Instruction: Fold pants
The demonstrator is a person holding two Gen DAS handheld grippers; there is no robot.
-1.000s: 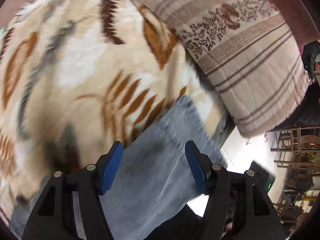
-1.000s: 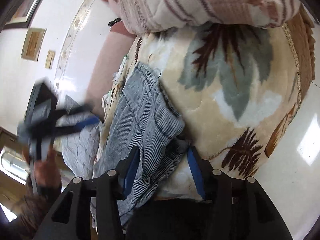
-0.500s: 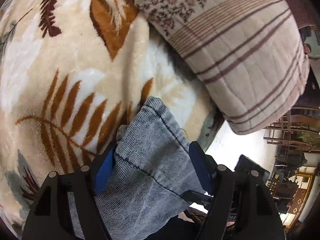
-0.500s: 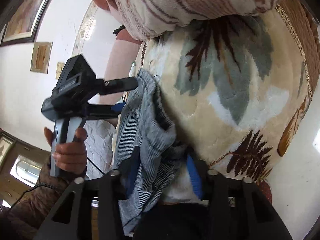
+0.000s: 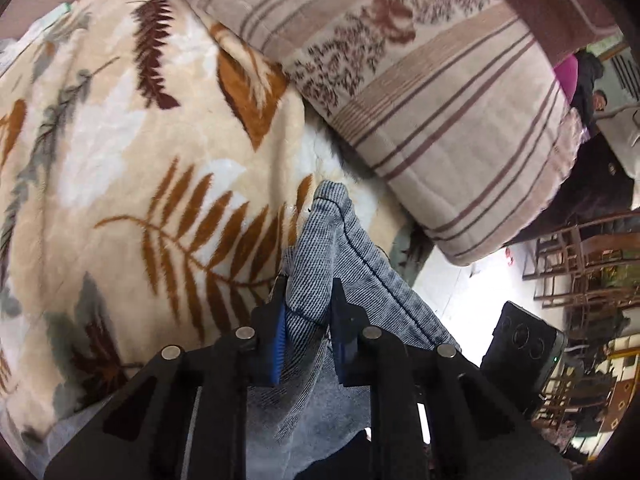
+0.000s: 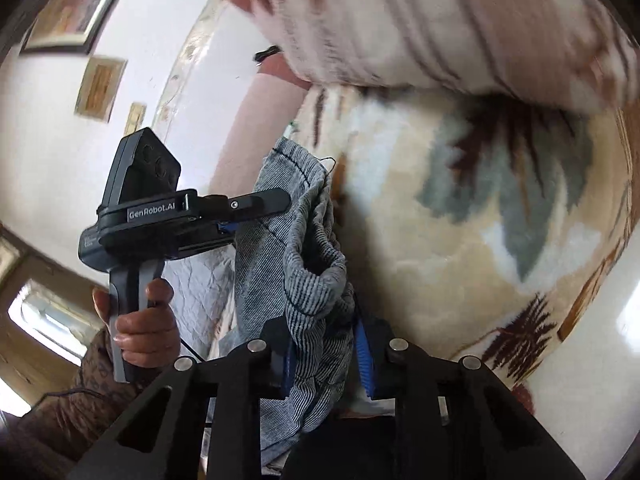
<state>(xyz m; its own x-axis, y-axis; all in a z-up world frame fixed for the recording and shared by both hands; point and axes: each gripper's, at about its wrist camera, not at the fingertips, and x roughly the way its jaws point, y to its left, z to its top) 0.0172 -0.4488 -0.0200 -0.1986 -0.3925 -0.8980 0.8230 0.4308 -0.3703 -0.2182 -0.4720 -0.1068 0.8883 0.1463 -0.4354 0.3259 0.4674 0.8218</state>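
The pants [image 5: 340, 240] are now pinched in both claws, where half a second ago the left claw [image 5: 306, 320] stood wide open around the grey denim. Its blue pads have closed on a bunched fold of the fabric, with the stitched hem end sticking out beyond the fingertips toward the striped pillow [image 5: 440, 92]. The right claw [image 6: 326, 356] is likewise clenched on a gathered ridge of the same pants [image 6: 304, 240], narrower than it was a moment back. In the right wrist view the left claw appears side-on, its finger clamped on the cloth and the person's left hand [image 6: 140, 320] wrapped round the handle. Beyond the claws, the garment lies partly raised off the leaf-patterned blanket [image 5: 120, 160] on the bed, near the bed's edge, with the pillow just past it. With both grips made, the grasping step looks finished; the next move is probably to lift and carry one end over the other to make the fold. The bunched holds may leave creases unless the cloth is pulled taut first.
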